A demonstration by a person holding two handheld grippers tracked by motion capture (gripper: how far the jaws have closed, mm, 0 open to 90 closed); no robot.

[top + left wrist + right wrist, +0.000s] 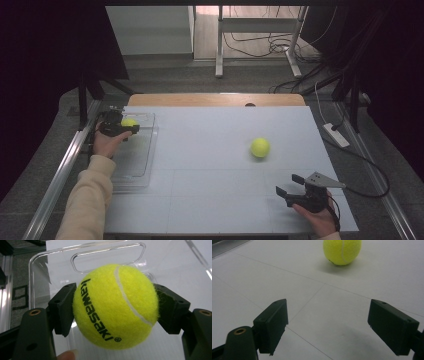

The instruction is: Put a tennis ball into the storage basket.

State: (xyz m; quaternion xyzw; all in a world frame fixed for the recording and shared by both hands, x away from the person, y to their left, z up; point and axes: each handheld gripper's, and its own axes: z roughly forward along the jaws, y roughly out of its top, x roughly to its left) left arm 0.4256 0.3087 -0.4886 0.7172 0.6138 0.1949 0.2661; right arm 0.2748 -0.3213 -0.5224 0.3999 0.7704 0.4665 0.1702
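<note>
the left gripper (131,128) sits toward nine o'clock on the white surface (210,150), held in the person's left hand (106,142), whose cream sleeve (87,200) runs in from seven o'clock. its black jaws are clamped on a bright yellow felt tennis ball (116,306), one jaw pressed to each side of it. in the left gripper view the ball carries black "kawasaki" lettering and a curved white seam, and a fingertip (67,355) shows at the bottom edge. the held ball hangs over the far end of a clear plastic rectangular tray (145,162), near the tray's cut-out handle slot (107,255); whether the ball touches the tray floor cannot be told. the tray lies along the surface's nine o'clock edge.

a second yellow tennis ball (260,147) rests alone on the bare surface, toward three o'clock of centre and well apart from the tray. the right gripper (289,184) is held low near five o'clock in the person's right hand (317,215), with a grey three-cornered plate (322,179) on top and a cable (372,175) trailing toward three o'clock. its jaws stand wide apart with nothing between them. in the right gripper view they point toward the loose ball (342,251), which lies ahead at twelve o'clock, near but not between them. thin seam lines (307,307) cross the white surface under the jaws.
</note>
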